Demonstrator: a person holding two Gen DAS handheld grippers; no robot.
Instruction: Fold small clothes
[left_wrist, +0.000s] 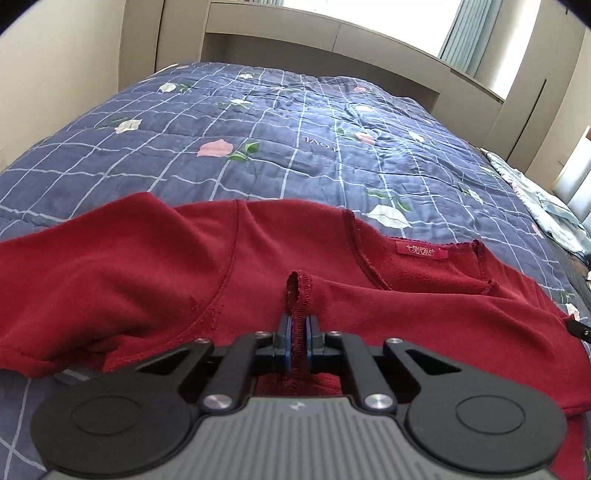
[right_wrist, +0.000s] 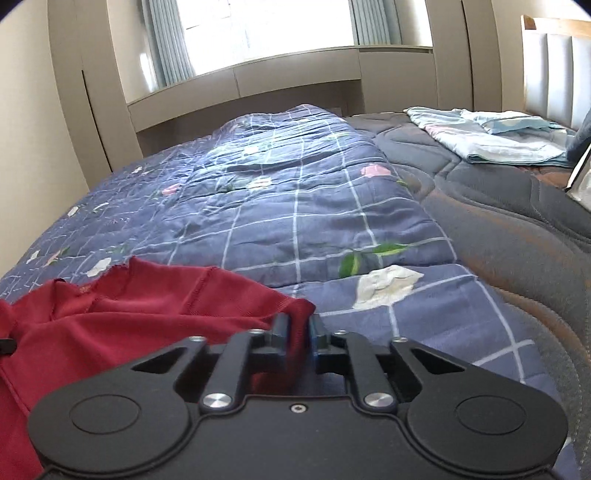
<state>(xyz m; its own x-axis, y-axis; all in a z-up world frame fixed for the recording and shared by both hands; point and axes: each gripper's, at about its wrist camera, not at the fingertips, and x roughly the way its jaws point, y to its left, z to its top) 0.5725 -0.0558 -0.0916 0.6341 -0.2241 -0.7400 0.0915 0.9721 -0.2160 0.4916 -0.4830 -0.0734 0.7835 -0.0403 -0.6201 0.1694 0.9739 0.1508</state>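
Observation:
A small dark red top (left_wrist: 166, 266) lies spread on a blue floral quilt (left_wrist: 258, 122), its neckline and label toward the right. My left gripper (left_wrist: 298, 325) is shut on a stitched hem fold of the red top, which stands up between the pads. In the right wrist view the red top (right_wrist: 129, 314) lies at the lower left. My right gripper (right_wrist: 297, 328) is shut on its right corner. The tip of the right gripper shows at the right edge of the left wrist view (left_wrist: 580, 328).
The quilt (right_wrist: 277, 206) covers most of a dark grey mattress (right_wrist: 498, 221). Folded pale blue bedding (right_wrist: 487, 133) lies at the back right near a padded headboard (right_wrist: 554, 66). Beige cabinets (left_wrist: 295, 40) and a curtained window stand beyond the bed.

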